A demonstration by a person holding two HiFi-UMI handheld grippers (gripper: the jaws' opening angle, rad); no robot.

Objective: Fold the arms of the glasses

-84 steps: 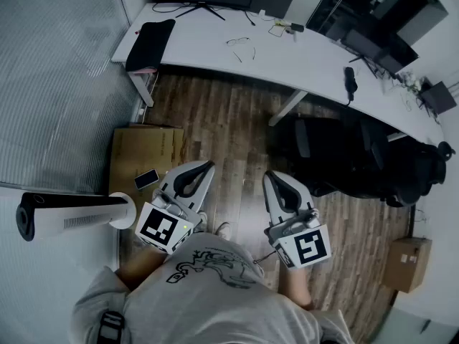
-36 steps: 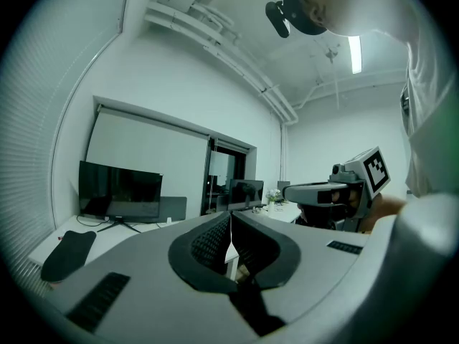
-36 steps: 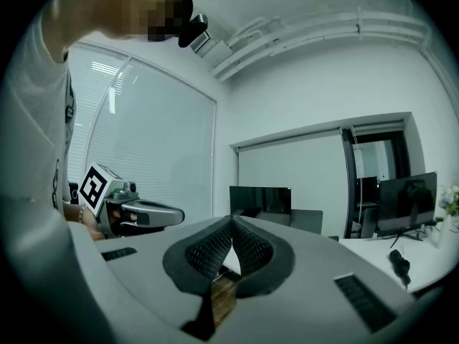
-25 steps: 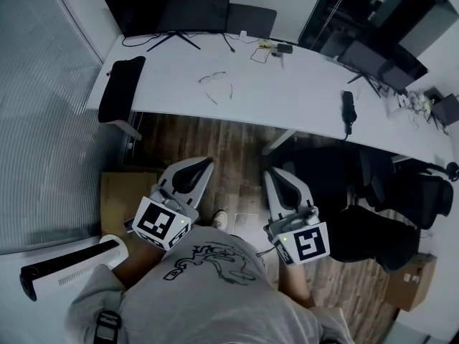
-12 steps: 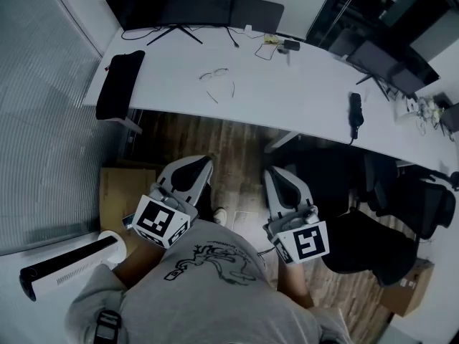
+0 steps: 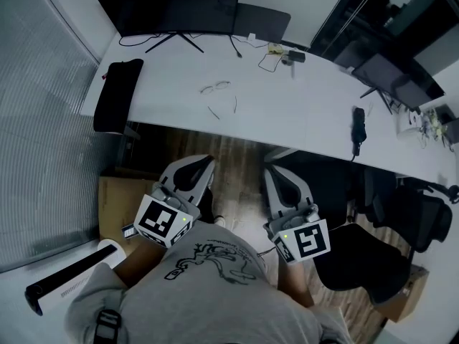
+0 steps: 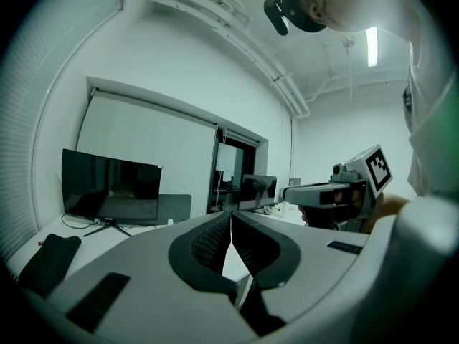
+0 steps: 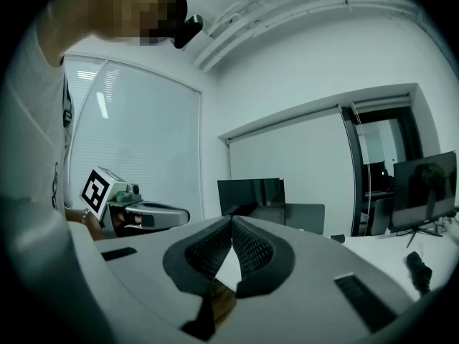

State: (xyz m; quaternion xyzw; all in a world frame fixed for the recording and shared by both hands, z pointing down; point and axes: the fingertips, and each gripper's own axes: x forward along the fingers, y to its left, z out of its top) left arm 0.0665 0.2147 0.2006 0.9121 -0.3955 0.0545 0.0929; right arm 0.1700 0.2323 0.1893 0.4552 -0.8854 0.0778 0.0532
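Closest in, a grey printed T-shirt (image 6: pixel 215 299) and 2 forearms, 1 tool in each hand. Left tool (image 6: pixel 206 163) and right tool (image 6: pixel 271 172) side by side, apart from each other, both pointing toward the tabletop (image 6: pixel 308 120), both above the wooden floor (image 6: pixel 240 156) and short of the tabletop's near edge. In the left gripper view, jaws pressed together at the tips, nothing between them. In the right gripper view, likewise shut tip to tip and empty.

Low at the left, a white tower unit (image 6: pixel 68 282) on its side, then a cardboard box (image 6: pixel 115 199) on the floor. At the right, a black office chair (image 6: pixel 358 256) just below the tabletop's edge.

Farther out, the glasses (image 6: pixel 216 87) flat on the white tabletop, well apart from both tools, arms spread open toward the near edge, lenses toward the far side. Left of them, a long black pouch (image 6: pixel 117 95) at the tabletop's end. Off to the right, a slim black device (image 6: pixel 356 129) near the edge.

Farthest back, a wide dark monitor (image 6: pixel 172 6) on its stand, cables (image 6: pixel 269 59) trailing beside it.
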